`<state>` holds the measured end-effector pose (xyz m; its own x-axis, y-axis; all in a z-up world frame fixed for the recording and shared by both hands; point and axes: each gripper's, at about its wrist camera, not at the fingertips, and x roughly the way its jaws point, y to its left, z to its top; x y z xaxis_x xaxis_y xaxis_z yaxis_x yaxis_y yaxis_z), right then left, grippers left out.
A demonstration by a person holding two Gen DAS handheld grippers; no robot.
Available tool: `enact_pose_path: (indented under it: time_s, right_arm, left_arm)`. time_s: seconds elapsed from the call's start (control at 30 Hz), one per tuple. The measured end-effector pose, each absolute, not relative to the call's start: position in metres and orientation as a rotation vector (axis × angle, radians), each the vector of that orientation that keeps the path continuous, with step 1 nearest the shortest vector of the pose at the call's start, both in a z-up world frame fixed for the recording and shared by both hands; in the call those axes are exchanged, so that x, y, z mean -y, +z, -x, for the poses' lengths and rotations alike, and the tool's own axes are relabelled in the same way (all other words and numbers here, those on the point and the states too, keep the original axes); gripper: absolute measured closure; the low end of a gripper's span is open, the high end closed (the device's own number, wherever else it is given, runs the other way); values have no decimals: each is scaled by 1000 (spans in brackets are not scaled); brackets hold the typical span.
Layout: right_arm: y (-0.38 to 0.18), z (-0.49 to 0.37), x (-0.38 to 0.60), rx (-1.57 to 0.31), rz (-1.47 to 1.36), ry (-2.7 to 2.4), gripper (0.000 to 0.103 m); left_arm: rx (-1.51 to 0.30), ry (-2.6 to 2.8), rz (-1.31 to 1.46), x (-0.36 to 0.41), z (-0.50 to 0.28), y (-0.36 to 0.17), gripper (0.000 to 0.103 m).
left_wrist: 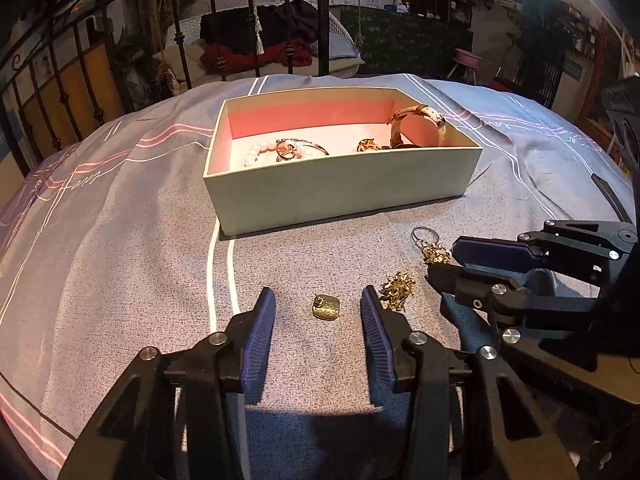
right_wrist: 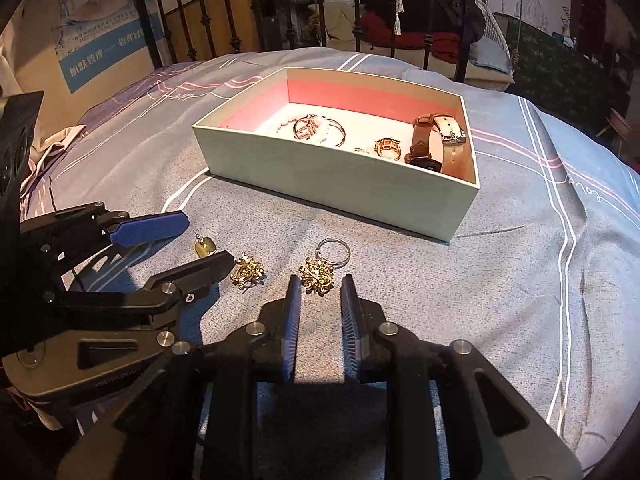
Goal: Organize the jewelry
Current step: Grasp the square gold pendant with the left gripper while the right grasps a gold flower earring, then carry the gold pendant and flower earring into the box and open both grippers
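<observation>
An open pale box (left_wrist: 344,192) with a pink lining stands on the bed and holds a bead bracelet (left_wrist: 256,152), bangles, a gold ring (right_wrist: 387,148) and a tan-strap watch (right_wrist: 436,140). My left gripper (left_wrist: 318,308) is open, its pads either side of a flat gold pendant (left_wrist: 327,307) on the bedspread. A gold flower piece (left_wrist: 396,290) lies just right of it. My right gripper (right_wrist: 320,292) is open, its tips around a second gold flower piece (right_wrist: 317,275) with a silver ring (right_wrist: 334,252) beside it.
The grey-blue bedspread (left_wrist: 120,260) with white and pink stripes covers the bed. A black iron bed frame (left_wrist: 184,52) stands behind it, with clothes and furniture beyond. The two grippers sit close together in front of the box.
</observation>
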<state>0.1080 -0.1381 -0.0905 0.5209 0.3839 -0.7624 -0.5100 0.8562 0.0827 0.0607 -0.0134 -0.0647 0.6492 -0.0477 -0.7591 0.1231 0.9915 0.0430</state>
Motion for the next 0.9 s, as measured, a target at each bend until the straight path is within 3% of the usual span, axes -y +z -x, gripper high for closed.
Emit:
enact_pose_path:
  time_s: [0.07, 0.1, 0.13, 0.17, 0.9]
  right_arm:
    - [-90, -110, 135, -876, 164, 541, 72]
    - [-90, -111, 134, -878, 168, 549, 72]
    - [-90, -110, 133, -875, 171, 553, 75]
    - [-90, -110, 132, -873, 173, 559, 86]
    - [-66, -93, 157, -753, 68, 557, 86]
  left_arm:
    - [-852, -102, -114, 17, -60, -65, 87]
    - [-848, -101, -120, 18, -60, -65, 91]
    - [-847, -103, -117, 18, -60, -65, 91]
    - [-846, -107, -108, 16, -60, -64, 91]
    - [-803, -144, -3, 11, -61, -39, 91]
